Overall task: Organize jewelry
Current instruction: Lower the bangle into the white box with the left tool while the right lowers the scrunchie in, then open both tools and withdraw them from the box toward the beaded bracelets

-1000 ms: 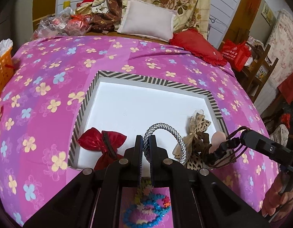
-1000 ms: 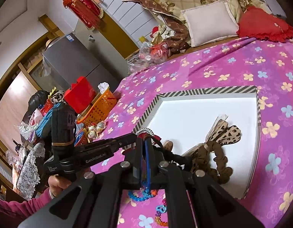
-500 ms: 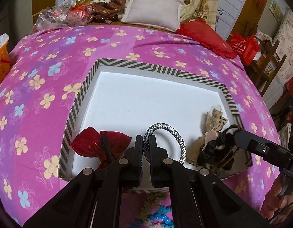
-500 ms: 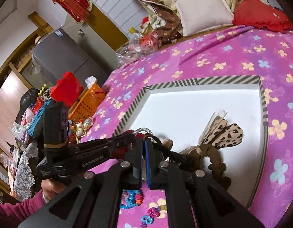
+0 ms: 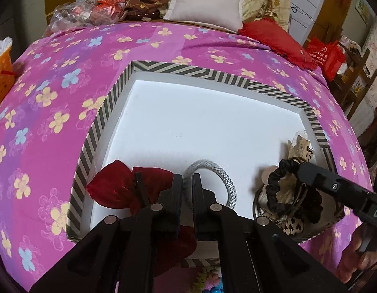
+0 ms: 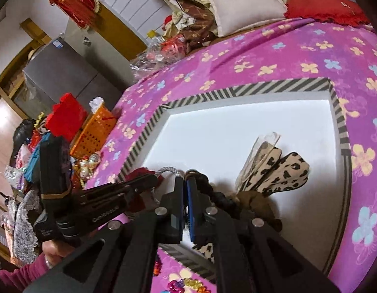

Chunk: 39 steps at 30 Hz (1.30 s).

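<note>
A white tray with a striped rim [image 5: 208, 72] lies on the pink flowered bedspread. My left gripper [image 5: 187, 180] is shut on a silver-grey braided bracelet [image 5: 227, 183] and holds it over the tray's near side. A red bow clip [image 5: 115, 188] lies in the tray at its left. My right gripper [image 6: 186, 183] is shut on a black scrunchie [image 5: 276, 183], over the tray's near right corner, beside leopard-print bows [image 6: 281, 171]. The right gripper also shows in the left wrist view [image 5: 293, 166].
Bright bead bracelets [image 6: 186, 284] lie on the bedspread just short of the tray. An orange basket [image 6: 95, 131] and clutter stand off the bed's left side. Pillows [image 5: 208, 5] and a red cushion [image 5: 276, 39] lie at the far end.
Both grippers have moved forward over the tray with the bracelet and the scrunchie still held. The beads on the bedspread have dropped towards the bottom edge of view.
</note>
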### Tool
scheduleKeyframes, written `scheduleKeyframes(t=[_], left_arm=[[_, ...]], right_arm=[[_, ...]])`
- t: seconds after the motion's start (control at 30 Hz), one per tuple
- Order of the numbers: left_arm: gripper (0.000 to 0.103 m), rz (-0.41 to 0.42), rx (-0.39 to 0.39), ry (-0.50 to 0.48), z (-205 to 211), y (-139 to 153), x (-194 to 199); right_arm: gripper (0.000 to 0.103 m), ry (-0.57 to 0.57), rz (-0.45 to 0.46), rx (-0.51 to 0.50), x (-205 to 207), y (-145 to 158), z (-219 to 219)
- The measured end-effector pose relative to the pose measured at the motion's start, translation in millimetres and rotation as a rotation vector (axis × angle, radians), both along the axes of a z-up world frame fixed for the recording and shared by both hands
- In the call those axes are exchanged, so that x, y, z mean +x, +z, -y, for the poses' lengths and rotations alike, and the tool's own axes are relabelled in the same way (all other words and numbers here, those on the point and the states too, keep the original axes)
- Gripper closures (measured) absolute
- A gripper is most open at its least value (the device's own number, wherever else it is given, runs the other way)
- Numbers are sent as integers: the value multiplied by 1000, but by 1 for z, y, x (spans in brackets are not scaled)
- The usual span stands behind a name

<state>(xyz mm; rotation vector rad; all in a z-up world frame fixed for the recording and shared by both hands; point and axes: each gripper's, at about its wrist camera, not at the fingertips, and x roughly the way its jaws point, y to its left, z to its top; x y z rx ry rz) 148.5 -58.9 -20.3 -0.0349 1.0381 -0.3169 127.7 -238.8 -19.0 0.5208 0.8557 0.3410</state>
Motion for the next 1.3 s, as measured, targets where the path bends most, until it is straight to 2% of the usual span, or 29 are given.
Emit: scheduleKeyframes(t=[0.13, 0.17, 0.2, 0.23, 0.3, 0.6, 1.0, 1.13, 1.3], left_arm=[[100, -2, -6, 10, -3, -2, 1], [93, -1, -12, 11, -4, -2, 0], [87, -1, -14, 12, -4, -2, 0], [85, -1, -22, 12, -5, 0, -1], [79, -1, -36, 12, -5, 2, -2], [75, 55, -37, 25, -9, 28, -27], [75, 94, 6, 19, -12, 39, -80], [75, 102, 18, 11, -10, 40, -95], [75, 96, 14, 9, -14, 40, -110]], right_arm=[[86, -16, -15, 6, 1, -6, 2], [83, -16, -13, 8, 0, -6, 2], [77, -21, -9, 6, -1, -5, 3], [67, -34, -6, 1, -3, -3, 4], [60, -47, 3, 9, -7, 0, 6], [58, -64, 30, 8, -37, 19, 9], [55, -12, 48, -152, -93, 36, -16], [49, -7, 50, -192, -109, 36, -21], [49, -7, 33, -244, -128, 33, -22]])
